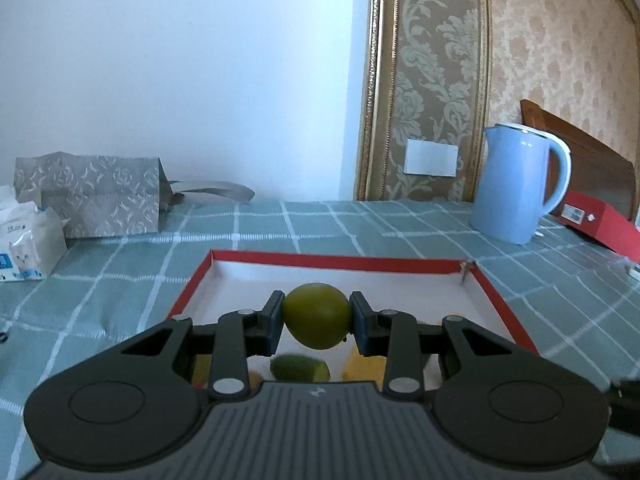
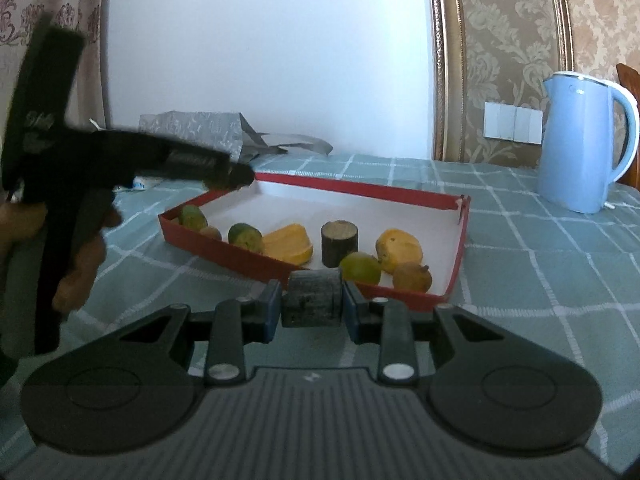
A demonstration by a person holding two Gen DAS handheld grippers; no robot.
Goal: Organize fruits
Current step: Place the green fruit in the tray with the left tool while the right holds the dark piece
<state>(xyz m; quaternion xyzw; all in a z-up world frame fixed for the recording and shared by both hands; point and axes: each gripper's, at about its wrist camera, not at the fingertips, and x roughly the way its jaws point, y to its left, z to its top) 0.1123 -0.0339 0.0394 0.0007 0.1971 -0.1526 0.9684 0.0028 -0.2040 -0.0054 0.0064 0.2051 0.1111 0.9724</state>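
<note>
Left gripper (image 1: 317,318) nearest the lens, fingers narrowed onto a green fruit (image 1: 317,315); pads press it from both sides, fruit lifted clear above the tray floor; round, olive-green, smooth, slightly pointed at the bottom. Right gripper (image 2: 311,305) likewise clamped on a dark cylinder (image 2: 312,300); stubby, rough grey-black, flat-ended, held just short of the tray's near edge.

Container: one red tray (image 2: 360,189), shallow, white inside, on the green checked tablecloth (image 2: 540,272). Contents from the right wrist view; 3 green round fruits along the near wall, e.g. one at the left corner (image 2: 193,217), one beside the yellow slice (image 2: 245,237), one near the right end (image 2: 361,267); 1 yellow wedge-shaped piece (image 2: 289,243); 1 yellow-orange lumpy fruit (image 2: 399,250); 2 small brownish fruits, one at (image 2: 412,277), one part-hidden by the wall (image 2: 211,233); 1 second dark cylinder (image 2: 339,243) standing upright mid-tray. Far half of the tray floor bare.

Left gripper seen from the right wrist view is blurred, its tip over the tray's far-left corner; the held fruit cannot be made out there.

Around the tray: 1 blue kettle (image 2: 584,144) far right; 1 patterned paper bag (image 1: 96,196) far left; 1 tissue pack (image 1: 28,240) beside the bag; 1 red box (image 1: 600,224) behind the kettle.
</note>
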